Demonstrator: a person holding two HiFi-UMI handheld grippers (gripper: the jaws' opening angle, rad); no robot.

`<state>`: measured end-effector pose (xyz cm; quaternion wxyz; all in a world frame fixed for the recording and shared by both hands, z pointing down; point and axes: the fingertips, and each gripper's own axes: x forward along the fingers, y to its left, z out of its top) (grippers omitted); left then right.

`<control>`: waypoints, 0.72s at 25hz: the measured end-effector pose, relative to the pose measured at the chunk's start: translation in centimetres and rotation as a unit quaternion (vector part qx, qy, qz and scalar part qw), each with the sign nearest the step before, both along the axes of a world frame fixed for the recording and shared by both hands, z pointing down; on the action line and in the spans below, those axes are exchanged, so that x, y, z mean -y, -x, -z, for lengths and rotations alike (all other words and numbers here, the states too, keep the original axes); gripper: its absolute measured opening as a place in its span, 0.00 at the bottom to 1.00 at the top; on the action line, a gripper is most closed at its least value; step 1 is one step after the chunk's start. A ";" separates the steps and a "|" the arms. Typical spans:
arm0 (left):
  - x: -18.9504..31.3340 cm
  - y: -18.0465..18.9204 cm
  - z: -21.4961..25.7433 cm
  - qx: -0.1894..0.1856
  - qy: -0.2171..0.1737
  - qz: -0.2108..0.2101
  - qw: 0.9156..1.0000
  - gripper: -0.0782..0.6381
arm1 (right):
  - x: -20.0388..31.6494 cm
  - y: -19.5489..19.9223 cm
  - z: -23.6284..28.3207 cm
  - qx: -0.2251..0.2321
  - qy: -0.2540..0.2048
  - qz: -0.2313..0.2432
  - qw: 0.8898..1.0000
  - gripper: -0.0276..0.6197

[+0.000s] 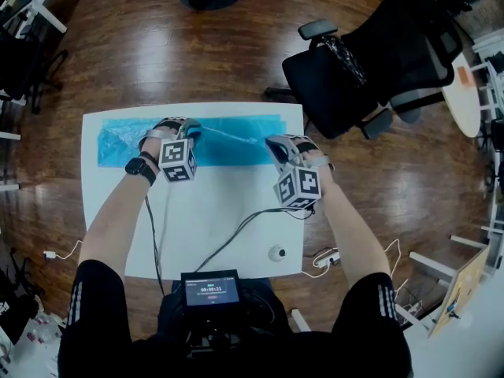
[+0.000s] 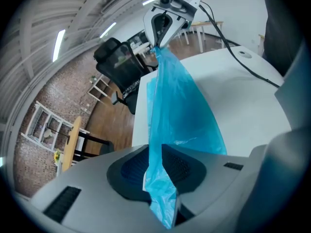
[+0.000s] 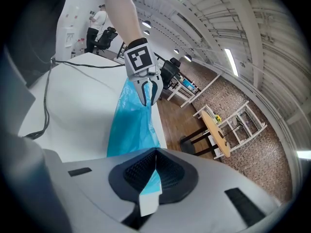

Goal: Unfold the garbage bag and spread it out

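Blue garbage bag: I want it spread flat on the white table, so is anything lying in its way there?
The left tool and right tool both clamp the blue plastic garbage bag. On the white table, only black cables and a small round white object lie, on the near half.

We see the garbage bag point(image 1: 118, 142) lying along the table's point(image 1: 220, 211) upper edge, mid-frame. The left tongs point(image 1: 191, 132) meet its middle, the right tongs point(image 1: 277, 146) its right end. An office chair point(image 1: 370, 61) stands upper right, off the table. A small round object point(image 1: 277, 252) sits on the table's lower right.
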<state>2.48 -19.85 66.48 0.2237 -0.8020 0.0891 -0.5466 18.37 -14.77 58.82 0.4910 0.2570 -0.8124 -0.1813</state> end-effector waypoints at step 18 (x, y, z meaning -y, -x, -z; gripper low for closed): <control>-1.7 0.3 1.4 0.000 -0.069 0.008 0.998 0.11 | -0.7 -0.4 1.7 0.044 0.009 -0.016 0.999 0.20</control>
